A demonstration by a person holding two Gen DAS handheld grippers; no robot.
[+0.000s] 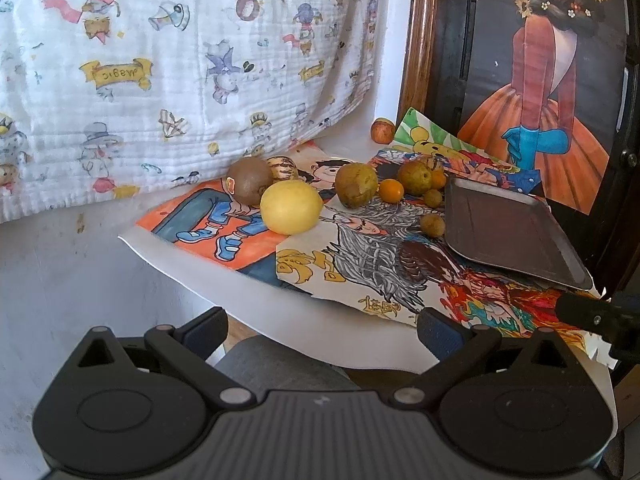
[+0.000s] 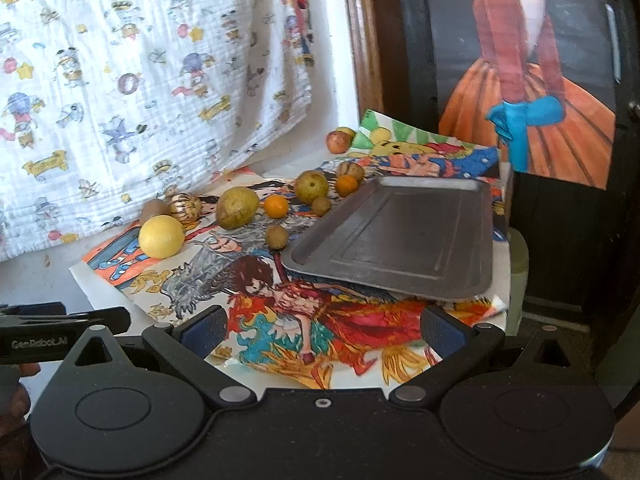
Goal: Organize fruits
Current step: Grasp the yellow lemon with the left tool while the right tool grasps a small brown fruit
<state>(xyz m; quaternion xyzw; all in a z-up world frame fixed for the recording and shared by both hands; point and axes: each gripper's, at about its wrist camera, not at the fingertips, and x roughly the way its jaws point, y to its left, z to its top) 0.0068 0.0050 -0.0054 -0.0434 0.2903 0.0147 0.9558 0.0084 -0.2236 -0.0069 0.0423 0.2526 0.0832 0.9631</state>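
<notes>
Several fruits lie on a small table covered with cartoon drawings. A big yellow fruit (image 1: 291, 207) (image 2: 161, 236) sits at the left, with a brown kiwi (image 1: 251, 185) (image 2: 154, 209) and a striped fruit (image 1: 282, 167) (image 2: 184, 207) behind it. Two greenish pears (image 1: 356, 185) (image 2: 237, 207), two small oranges (image 1: 391, 191) (image 2: 276, 205) and small brown fruits (image 1: 432, 225) (image 2: 276, 237) lie toward the empty dark metal tray (image 1: 508, 232) (image 2: 400, 232) on the right. My left gripper (image 1: 320, 330) and right gripper (image 2: 322, 330) both stand open before the table's near edge, holding nothing.
A reddish fruit (image 1: 382, 131) (image 2: 338, 141) sits alone at the back by the wall. A printed cloth (image 1: 168, 72) hangs at the back left. A wooden frame and a dark panel with a painted figure (image 1: 536, 80) stand at the back right.
</notes>
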